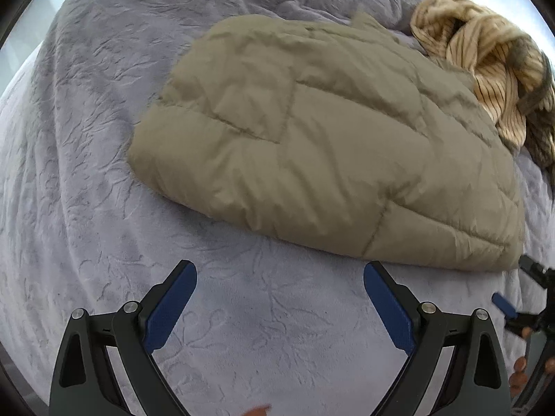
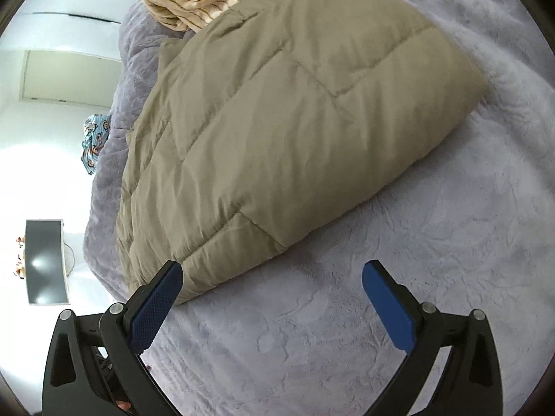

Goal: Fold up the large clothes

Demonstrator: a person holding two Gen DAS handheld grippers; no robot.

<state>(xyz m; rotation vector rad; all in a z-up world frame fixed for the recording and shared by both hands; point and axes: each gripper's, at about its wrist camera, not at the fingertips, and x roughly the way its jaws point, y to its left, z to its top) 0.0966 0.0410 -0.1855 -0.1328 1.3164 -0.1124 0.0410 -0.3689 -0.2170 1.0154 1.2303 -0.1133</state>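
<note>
Grey plush bed cover [image 1: 86,173] under folded khaki quilted coat [image 1: 312,145], striped garment [image 1: 485,62].

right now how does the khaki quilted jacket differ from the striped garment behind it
The khaki quilted jacket lies folded into a flat, puffy bundle; the striped garment sits bunched in a loose heap. The jacket is plain khaki with stitched panels; the striped garment is tan with thin dark lines. The jacket shows the larger of the two. Both rest on the grey blanket, touching each other.
</note>
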